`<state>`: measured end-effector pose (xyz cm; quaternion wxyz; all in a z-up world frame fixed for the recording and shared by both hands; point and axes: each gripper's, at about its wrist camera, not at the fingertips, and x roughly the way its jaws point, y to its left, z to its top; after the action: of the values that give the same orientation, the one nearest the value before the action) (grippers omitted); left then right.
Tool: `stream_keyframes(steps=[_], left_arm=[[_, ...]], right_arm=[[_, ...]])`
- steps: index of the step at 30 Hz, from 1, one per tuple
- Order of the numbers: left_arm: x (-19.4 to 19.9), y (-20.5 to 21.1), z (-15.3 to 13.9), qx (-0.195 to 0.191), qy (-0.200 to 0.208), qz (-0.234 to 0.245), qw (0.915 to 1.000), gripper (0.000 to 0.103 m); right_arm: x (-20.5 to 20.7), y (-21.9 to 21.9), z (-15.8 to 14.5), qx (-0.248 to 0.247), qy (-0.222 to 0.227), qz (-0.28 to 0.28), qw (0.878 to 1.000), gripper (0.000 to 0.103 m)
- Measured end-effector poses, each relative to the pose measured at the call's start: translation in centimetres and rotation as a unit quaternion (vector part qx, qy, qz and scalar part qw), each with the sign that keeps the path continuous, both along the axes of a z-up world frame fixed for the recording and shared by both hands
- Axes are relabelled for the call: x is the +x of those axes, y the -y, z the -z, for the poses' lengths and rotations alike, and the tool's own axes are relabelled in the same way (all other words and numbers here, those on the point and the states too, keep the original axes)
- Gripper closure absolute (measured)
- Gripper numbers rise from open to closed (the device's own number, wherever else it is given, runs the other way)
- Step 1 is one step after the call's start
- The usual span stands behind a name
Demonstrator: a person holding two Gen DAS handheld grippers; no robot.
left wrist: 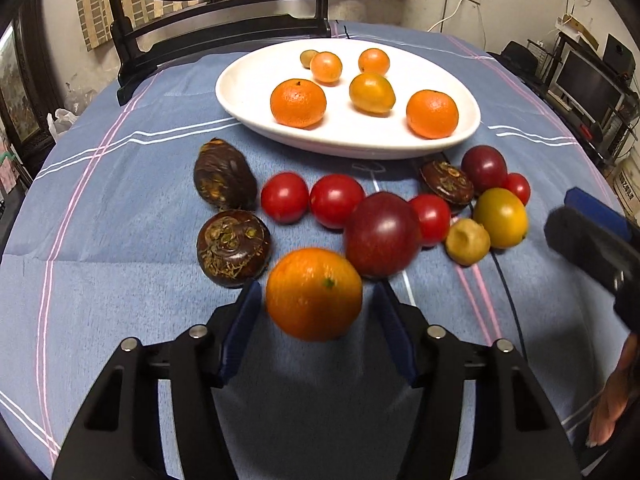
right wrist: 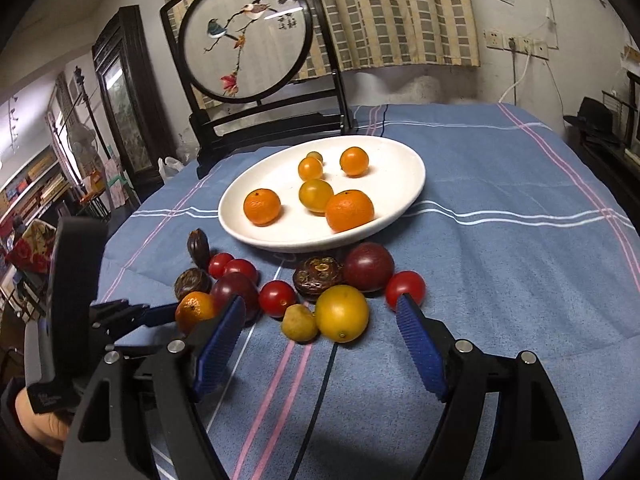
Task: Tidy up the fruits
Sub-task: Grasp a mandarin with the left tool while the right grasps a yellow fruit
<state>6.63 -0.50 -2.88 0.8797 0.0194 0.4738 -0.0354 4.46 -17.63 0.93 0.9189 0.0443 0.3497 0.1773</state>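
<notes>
Two views logged, left wrist first.
Left wrist, left gripper point(left wrist: 316, 300): pads spread either side of an orange point(left wrist: 314, 294); a gap shows on the right pad side, the left pad sits just beside the skin, contact not clear.
Left wrist, orange: nearest fruit of the loose group, blurred, so I cannot tell if it rests on the blue tablecloth point(left wrist: 120, 248).
Left wrist, loose group: three brown water chestnuts, four red tomatoes, two dark plums, one yellow fruit point(left wrist: 501, 218), one small tan fruit point(left wrist: 467, 241).
Left wrist, plate point(left wrist: 248, 92): white, beyond the group; holds six orange and yellow fruits.
Left wrist, right gripper point(left wrist: 592, 232): at the right edge, blurred.
Right wrist, right gripper point(right wrist: 322, 320): jaws wide apart, holding nothing; yellow fruit point(right wrist: 341, 313) and tan fruit point(right wrist: 299, 322) lie between and just ahead of the pads.
Right wrist, left gripper point(right wrist: 176, 316): at left, blue finger against the orange point(right wrist: 195, 312).
Right wrist, plate point(right wrist: 404, 196): behind the group, near a framed bird picture point(right wrist: 244, 36).
</notes>
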Motion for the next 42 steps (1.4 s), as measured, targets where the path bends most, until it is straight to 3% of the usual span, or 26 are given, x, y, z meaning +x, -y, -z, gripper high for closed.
stream_keyframes(steps=[3,12,21,24,28,38,42], left_arm=[[0.5,0.0,-0.1,0.002,0.005,-0.002,1.0,0.06],[-0.3,-1.0,-0.4,-0.016,0.003,0.0,0.9999,0.061],[-2.2,-3.7,-1.5,-0.042,0.031,-0.008,0.9986,0.061],[-2.2,-3.9,-1.3,-0.051,0.032,-0.002,0.9982,0.061],[-2.1,-4.1,-0.8,-0.064,0.029,0.008,0.9975,0.061],[-1.9,-4.2,-0.3,-0.075,0.023,0.013,0.9968,0.061],[-1.8,-4.3,-0.3,-0.083,0.021,0.013,0.9963,0.061]], right_arm=[[-0.2,-0.2,-0.1,-0.008,0.005,-0.005,1.0,0.024],[0.1,0.3,0.1,-0.012,-0.002,-0.001,1.0,0.024],[0.7,-1.2,2.1,-0.073,-0.045,-0.019,0.996,0.025],[1.1,-2.1,2.7,-0.096,-0.058,-0.026,0.993,0.029],[2.1,-1.6,3.3,-0.089,-0.094,-0.015,0.992,0.045],[2.7,-2.5,3.5,-0.157,-0.086,-0.013,0.984,0.047],[4.3,-3.2,3.3,-0.168,-0.076,-0.011,0.983,0.057]])
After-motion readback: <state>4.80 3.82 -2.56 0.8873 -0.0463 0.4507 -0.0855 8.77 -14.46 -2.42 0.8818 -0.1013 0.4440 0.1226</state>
